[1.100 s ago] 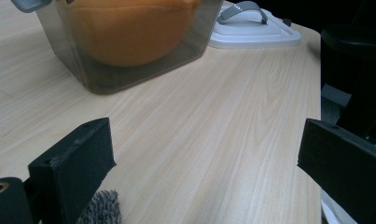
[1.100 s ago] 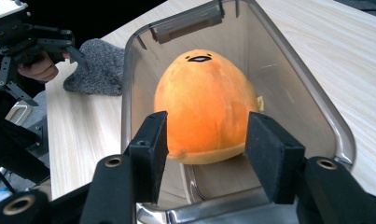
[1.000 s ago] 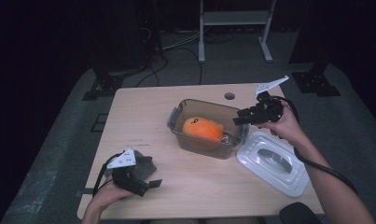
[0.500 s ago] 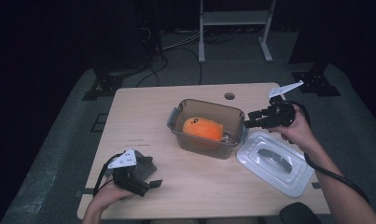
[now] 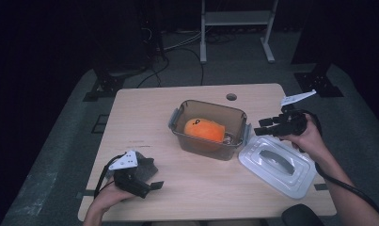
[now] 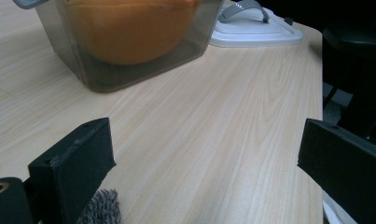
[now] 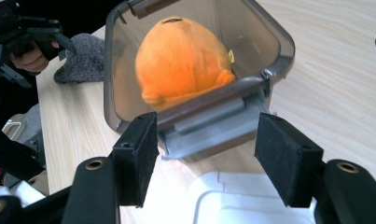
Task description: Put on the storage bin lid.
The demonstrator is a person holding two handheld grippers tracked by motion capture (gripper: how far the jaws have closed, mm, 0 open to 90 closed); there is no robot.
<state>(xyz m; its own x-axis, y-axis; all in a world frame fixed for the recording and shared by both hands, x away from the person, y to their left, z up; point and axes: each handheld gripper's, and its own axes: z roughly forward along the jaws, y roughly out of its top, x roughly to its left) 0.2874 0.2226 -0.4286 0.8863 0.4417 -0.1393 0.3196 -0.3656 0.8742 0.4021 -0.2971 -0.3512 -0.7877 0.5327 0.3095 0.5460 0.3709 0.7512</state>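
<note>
Since a second earlier, the right hand-held gripper [image 5: 264, 129] had drawn back from above the clear smoky-grey plastic storage box [image 5: 209, 128] to hover just off its right end, jaws apart and empty. That box stood open near the middle of the pale wooden desk [image 5: 140, 113], a grey latch flap [image 7: 209, 128] hanging at the end facing the right gripper. Inside lay a rounded orange plush toy [image 5: 204, 129] bearing a small dark mark, possibly a stitched face. Beside the box on the right rested a white rectangular lid with a grey handle [image 5: 277, 162]. Near the desk's front left edge, the left hand-held gripper [image 5: 152, 187] stayed low, jaws wide apart, beside a grey fuzzy cloth [image 5: 147, 165].
</note>
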